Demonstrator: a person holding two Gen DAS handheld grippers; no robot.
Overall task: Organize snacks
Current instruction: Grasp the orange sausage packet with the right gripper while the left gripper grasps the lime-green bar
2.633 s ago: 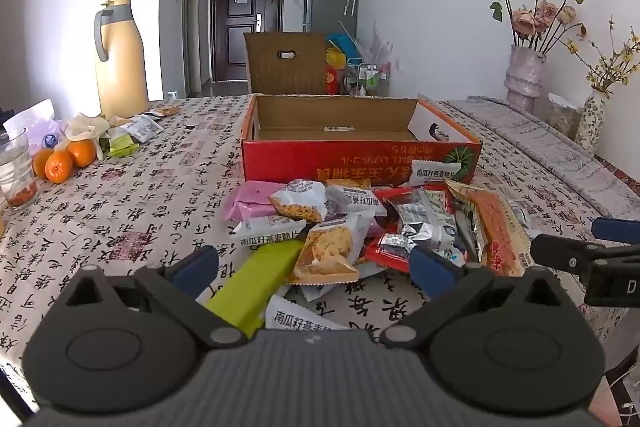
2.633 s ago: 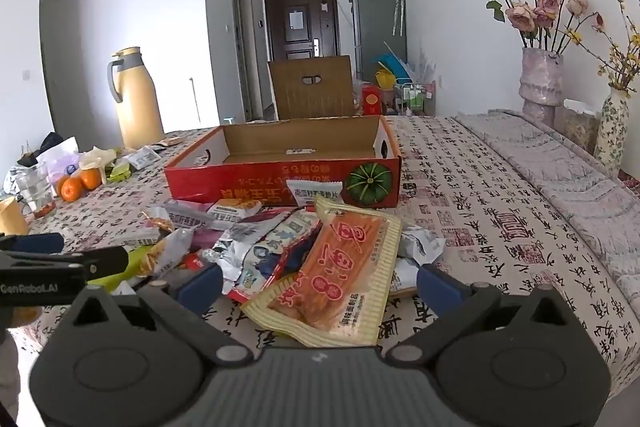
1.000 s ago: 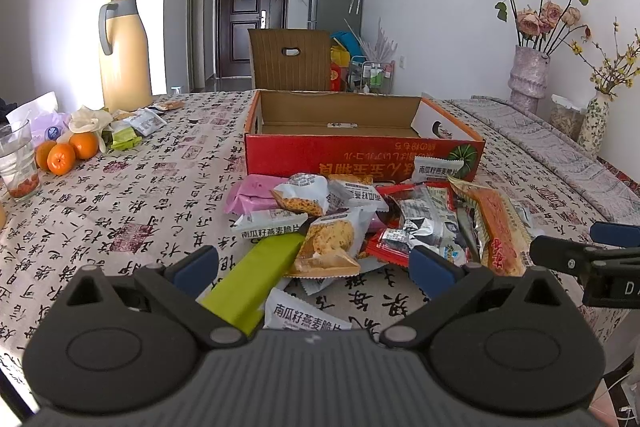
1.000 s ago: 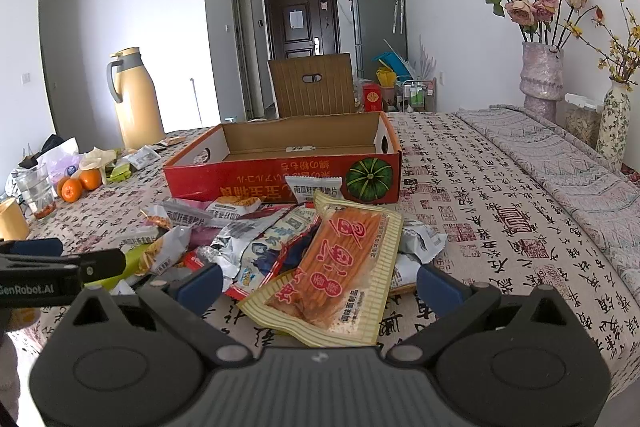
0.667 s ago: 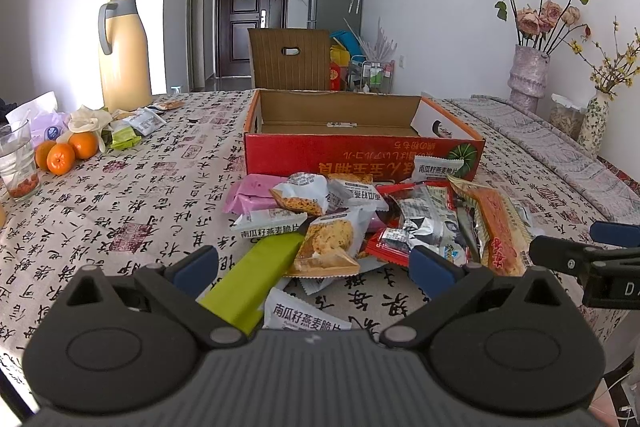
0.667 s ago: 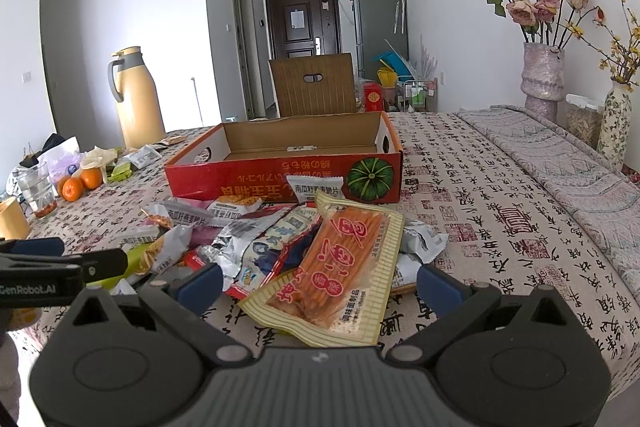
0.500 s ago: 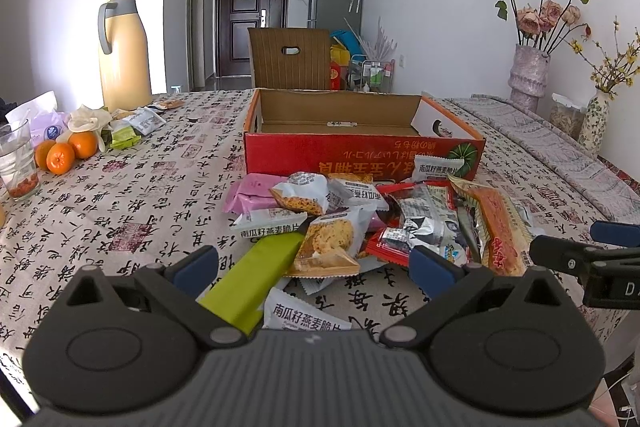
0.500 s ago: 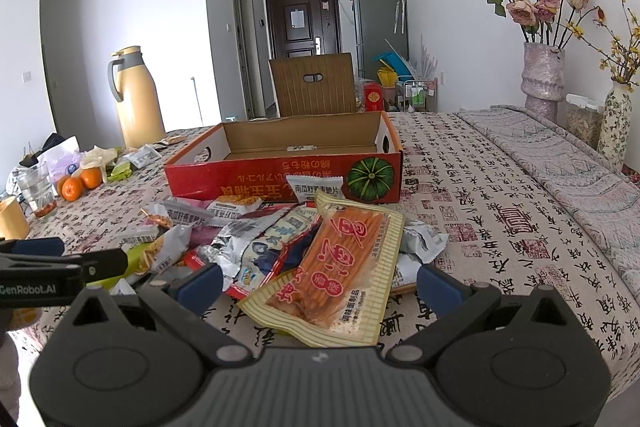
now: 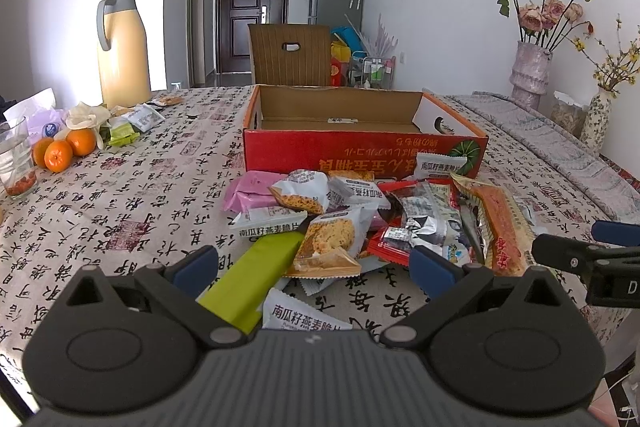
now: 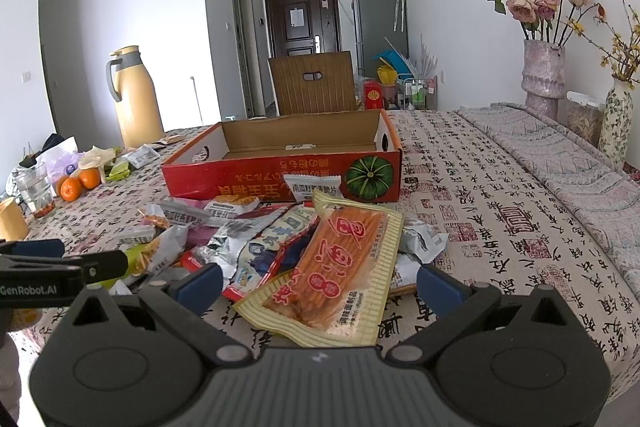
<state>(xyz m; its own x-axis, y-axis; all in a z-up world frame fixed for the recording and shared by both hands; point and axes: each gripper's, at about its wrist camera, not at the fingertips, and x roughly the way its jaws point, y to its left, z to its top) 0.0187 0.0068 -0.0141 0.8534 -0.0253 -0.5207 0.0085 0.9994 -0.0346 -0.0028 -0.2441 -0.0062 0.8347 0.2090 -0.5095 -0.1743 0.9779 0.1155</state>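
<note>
A pile of wrapped snacks [image 9: 360,219] lies on the patterned tablecloth in front of an open red cardboard box [image 9: 360,151], which looks empty apart from a small label. My left gripper [image 9: 314,265] is open and empty above a green bar [image 9: 256,279] and a cookie packet [image 9: 330,241]. My right gripper [image 10: 320,285] is open and empty above a large orange-and-yellow snack bag [image 10: 332,275]. The box also shows in the right wrist view [image 10: 280,171]. Each gripper sees the other at its frame edge.
A yellow thermos [image 9: 122,47], oranges [image 9: 60,153], a glass [image 9: 16,163] and small packets stand at the left. Flower vases [image 10: 544,75] stand at the right by a folded grey cloth [image 10: 568,163]. A brown chair back [image 9: 290,57] is behind the box.
Both grippers have stayed open and nearly still. The views shifted only slightly over the pile since the earliest frames.
</note>
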